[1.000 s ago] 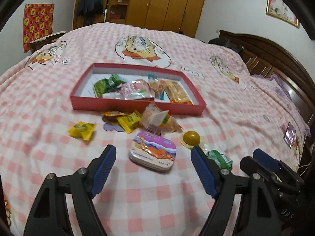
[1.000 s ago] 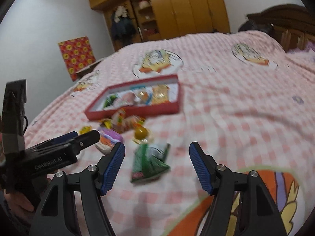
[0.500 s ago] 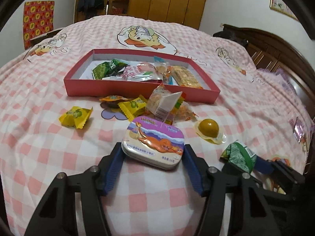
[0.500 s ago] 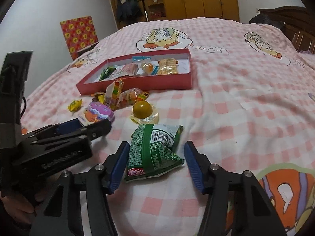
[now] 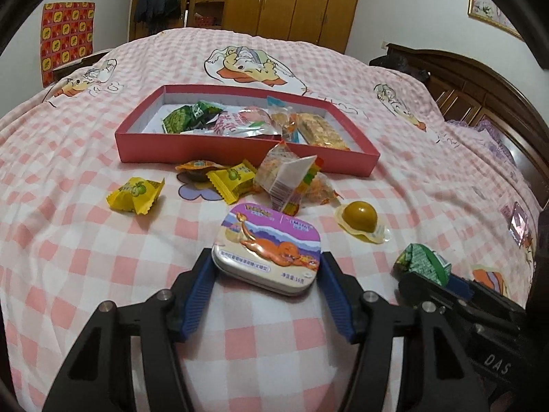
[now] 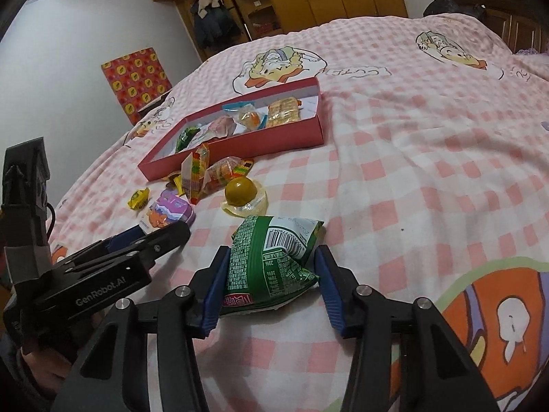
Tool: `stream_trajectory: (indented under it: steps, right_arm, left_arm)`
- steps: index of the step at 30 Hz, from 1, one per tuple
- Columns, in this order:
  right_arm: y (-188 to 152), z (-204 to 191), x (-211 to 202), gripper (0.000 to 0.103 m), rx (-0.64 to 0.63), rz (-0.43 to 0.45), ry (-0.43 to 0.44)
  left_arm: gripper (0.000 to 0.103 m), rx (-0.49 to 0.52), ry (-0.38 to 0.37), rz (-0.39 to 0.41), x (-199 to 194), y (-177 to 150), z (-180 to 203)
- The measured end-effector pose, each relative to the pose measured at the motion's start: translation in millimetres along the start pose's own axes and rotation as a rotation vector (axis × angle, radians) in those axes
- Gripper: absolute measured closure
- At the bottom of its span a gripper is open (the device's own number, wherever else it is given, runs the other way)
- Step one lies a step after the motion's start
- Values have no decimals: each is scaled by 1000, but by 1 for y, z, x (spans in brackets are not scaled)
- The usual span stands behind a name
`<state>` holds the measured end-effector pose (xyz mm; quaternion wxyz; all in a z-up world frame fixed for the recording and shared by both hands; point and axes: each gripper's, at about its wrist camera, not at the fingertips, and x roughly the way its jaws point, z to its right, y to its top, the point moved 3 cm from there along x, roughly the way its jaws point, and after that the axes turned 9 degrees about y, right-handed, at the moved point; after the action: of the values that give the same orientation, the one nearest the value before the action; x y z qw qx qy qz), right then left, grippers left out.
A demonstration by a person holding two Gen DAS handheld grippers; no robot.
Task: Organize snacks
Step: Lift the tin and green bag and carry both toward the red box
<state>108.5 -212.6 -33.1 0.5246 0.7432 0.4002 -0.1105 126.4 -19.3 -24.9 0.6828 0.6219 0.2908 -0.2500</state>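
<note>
A red box (image 5: 192,147) with several snacks inside sits on the pink checked bed; it also shows in the right wrist view (image 6: 284,135). My left gripper (image 5: 267,267) is shut on a purple cartoon tin (image 5: 269,247), its blue pads against both sides. My right gripper (image 6: 271,267) is shut on a green snack packet (image 6: 274,254). The tin (image 6: 170,211) and left gripper show at the left of the right wrist view. The packet (image 5: 422,262) shows at the right of the left wrist view.
Loose in front of the box lie two yellow candies (image 5: 135,194), an orange-wrapped candy (image 5: 199,166), a clear bag of gummies (image 5: 291,180) and a round brown jelly cup (image 5: 360,216). A wooden headboard (image 5: 480,86) is at the right, wardrobes (image 5: 291,0) behind.
Both grippers moved forward and down and closed: the left onto the tin, the right onto the green packet. Both were open a second ago.
</note>
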Motion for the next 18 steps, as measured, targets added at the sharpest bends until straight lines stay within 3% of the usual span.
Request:
stream_trajectory:
  steps: [4,10,18]
  right_arm:
    - [0,7,-3,53,40,15,41]
    - [1,-5,-4,53,-14,12,-18]
    - [7,-22,-10,56,-68,22,-10]
  left_arm:
    - [40,1,-3,4,-6,-3,0]
    - [40,11,-22,-1,-14,-3,0]
    - [40,22,-34,13,-30,11,-15]
